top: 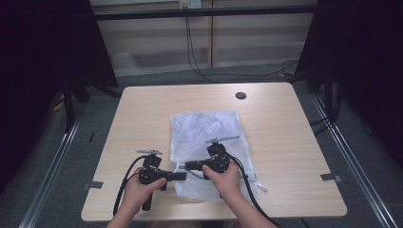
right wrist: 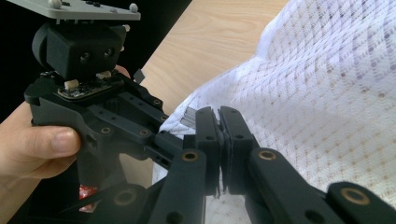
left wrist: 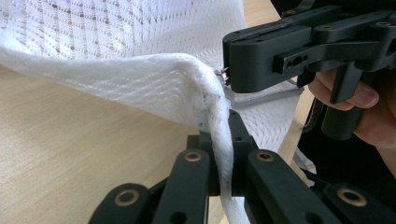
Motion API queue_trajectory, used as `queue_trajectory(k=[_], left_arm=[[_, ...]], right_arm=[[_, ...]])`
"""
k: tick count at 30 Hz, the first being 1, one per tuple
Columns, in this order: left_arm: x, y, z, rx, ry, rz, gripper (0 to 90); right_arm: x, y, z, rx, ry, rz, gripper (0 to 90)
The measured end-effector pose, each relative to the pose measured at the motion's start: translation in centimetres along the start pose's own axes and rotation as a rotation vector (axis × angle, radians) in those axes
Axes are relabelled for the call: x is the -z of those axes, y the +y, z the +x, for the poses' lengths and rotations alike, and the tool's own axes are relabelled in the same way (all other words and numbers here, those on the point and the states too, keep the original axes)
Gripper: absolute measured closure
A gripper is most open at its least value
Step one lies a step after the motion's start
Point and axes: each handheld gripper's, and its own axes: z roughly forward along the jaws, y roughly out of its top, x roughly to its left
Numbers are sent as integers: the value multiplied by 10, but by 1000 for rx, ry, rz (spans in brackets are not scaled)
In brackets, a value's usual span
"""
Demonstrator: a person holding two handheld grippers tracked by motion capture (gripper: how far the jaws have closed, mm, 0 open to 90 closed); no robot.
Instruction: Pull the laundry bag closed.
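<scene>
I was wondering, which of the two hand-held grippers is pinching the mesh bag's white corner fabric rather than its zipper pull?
The left hand-held gripper: white fabric of the mesh bag runs between its jaws. The right hand-held gripper pinches the metal zipper pull.

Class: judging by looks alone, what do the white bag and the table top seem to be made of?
White bag: probably synthetic mesh fabric, matt; open holes and a diamond weave show, and it drapes softly. Table top: pale wood or wood-look laminate, smooth with a slight sheen; fine straight grain lines.

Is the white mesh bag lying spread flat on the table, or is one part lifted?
One part is lifted. The left hand-held gripper pinches the near corner of the mesh bag and raises it; the rest lies flat.
</scene>
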Motion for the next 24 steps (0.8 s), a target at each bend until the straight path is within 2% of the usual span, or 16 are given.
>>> queue_trajectory(k=[12,15,16,20,24], left_arm=[[0,0,0,11,-4,-2,889],[1,0,1,3,3,-2,889],[2,-1,0,32,-13,-18,889],[2,-1,1,17,-9,-10,889],[1,-1,1,26,-10,-13,889]], right_arm=[[5,-1,-1,3,8,4,876],[6,-2,-4,1,-4,7,875],[7,-2,-5,-6,-7,6,876],[9,-2,-6,-4,-6,6,876],[10,-2,-7,-5,-2,9,876]])
